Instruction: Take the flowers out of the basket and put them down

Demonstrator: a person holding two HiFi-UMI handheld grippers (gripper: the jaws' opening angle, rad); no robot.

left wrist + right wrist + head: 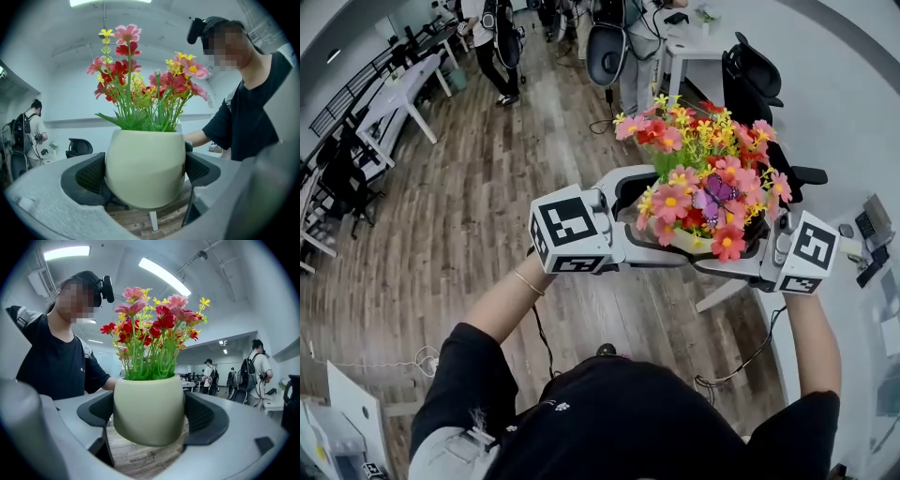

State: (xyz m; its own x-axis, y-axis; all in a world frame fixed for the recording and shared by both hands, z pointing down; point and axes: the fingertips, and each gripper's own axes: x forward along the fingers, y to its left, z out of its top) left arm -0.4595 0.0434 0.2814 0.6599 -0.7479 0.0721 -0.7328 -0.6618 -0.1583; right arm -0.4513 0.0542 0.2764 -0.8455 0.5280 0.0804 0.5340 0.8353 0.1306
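Potted flowers (703,169) held in the air over the wooden floor (459,225), out of any basket, not yet put down.
No basket shows in any view, so I judge the lifting-out done and only the setting down left, perhaps on the pale surface (853,141) at the right. The flowers stand upright in a cream pot (692,244). The left gripper (145,176) and right gripper (149,416) take the pot from opposite sides, each with its jaws spread wide and pressed against the pot's round wall.
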